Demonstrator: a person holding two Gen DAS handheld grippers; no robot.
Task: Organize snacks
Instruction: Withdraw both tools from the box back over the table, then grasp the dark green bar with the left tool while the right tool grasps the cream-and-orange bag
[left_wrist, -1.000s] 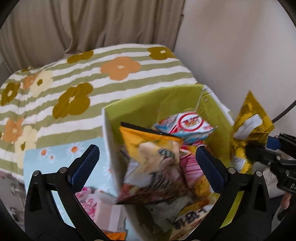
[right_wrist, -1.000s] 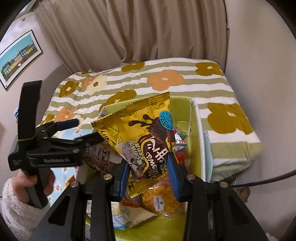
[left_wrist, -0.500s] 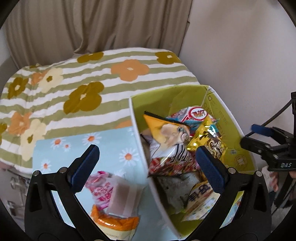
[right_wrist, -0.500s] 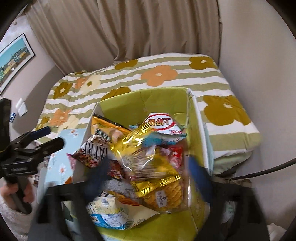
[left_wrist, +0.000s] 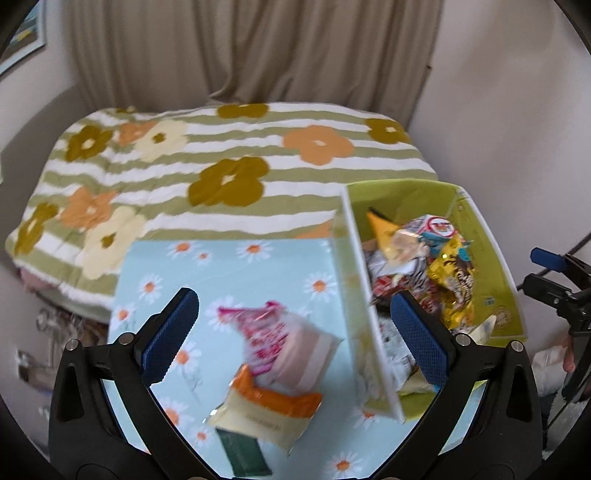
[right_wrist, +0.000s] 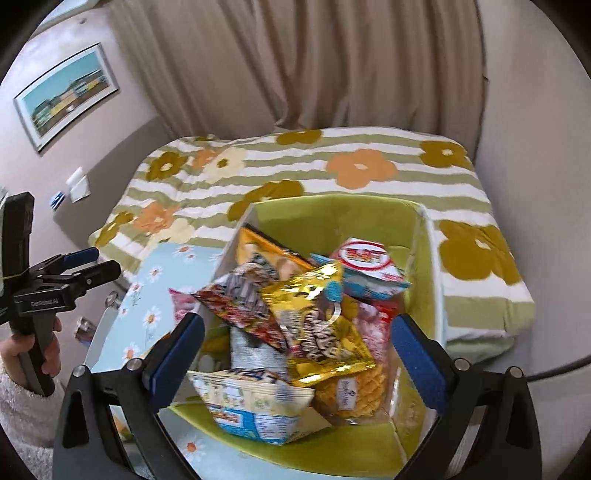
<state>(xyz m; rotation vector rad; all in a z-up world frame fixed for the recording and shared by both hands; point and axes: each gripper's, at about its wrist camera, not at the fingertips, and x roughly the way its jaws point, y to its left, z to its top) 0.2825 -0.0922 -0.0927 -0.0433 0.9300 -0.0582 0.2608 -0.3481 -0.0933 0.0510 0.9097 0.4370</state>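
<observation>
Now the right claw (right_wrist: 297, 354) stands spread wide with nothing gripped, hanging over the green box (right_wrist: 430, 258), where the gold chocolate packet (right_wrist: 321, 325) lies on top of the heaped snacks. Over on the daisy-print counter (left_wrist: 236, 273), the left claw (left_wrist: 291, 332) gapes wide above a pink packet (left_wrist: 284, 339) and an orange-topped packet (left_wrist: 266, 410) beside the box.

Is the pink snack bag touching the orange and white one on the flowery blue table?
Touching. In the left wrist view the pink snack bag lies partly over the top edge of the orange and white bag, with no table showing between them.
</observation>
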